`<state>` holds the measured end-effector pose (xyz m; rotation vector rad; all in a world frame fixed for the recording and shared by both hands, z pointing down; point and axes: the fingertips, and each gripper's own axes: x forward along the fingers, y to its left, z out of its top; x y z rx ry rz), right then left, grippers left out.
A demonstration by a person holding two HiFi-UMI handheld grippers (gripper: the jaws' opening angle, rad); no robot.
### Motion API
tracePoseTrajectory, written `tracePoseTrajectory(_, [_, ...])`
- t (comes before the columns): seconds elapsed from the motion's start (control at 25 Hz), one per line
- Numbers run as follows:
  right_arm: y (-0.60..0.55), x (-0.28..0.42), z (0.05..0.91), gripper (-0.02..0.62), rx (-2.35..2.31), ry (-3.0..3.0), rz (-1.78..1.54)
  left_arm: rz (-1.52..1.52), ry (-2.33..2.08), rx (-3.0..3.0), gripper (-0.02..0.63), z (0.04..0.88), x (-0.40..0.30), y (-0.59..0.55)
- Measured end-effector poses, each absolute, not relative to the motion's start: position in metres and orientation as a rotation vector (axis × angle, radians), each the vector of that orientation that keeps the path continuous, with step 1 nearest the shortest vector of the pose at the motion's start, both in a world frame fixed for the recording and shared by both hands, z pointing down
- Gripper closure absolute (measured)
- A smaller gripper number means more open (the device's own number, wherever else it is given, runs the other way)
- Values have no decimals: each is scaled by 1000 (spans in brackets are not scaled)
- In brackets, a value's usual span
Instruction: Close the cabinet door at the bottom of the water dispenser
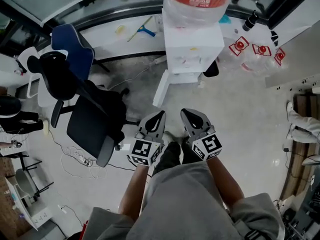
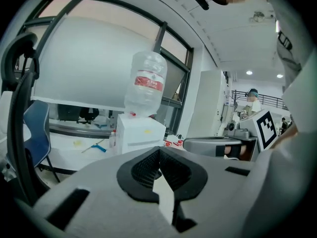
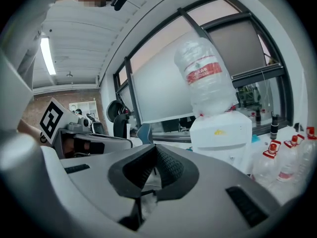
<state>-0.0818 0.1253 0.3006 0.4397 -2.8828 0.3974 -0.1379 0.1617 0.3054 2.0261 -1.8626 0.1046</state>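
Observation:
The white water dispenser (image 1: 192,46) stands ahead of me with a large bottle (image 1: 197,1) upside down on top. Its bottom cabinet door (image 1: 161,88) stands open, swung out to the left. My left gripper (image 1: 159,115) and right gripper (image 1: 186,113) hang side by side near my knees, short of the dispenser and touching nothing. Both are shut with nothing between the jaws. The left gripper view shows the left gripper (image 2: 159,150) pointing toward the dispenser (image 2: 140,135). The right gripper (image 3: 154,148) faces the dispenser (image 3: 221,133) too.
A black office chair (image 1: 90,119) stands close on the left, with a blue chair (image 1: 72,46) behind it. Cables and a power strip (image 1: 80,157) lie on the floor at left. Several red-capped water bottles (image 1: 257,51) sit at right of the dispenser.

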Motion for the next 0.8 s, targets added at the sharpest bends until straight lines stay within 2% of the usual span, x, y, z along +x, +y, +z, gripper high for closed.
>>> tracePoseTrajectory(0.44, [51,-82,334,586,446,-2865,465,187,-1775,2025,598,336,-132,78])
tracePoseTrajectory(0.8, [0,-86,375,586,513,-2838,550,389,-1680,2022,598,375,-133,35])
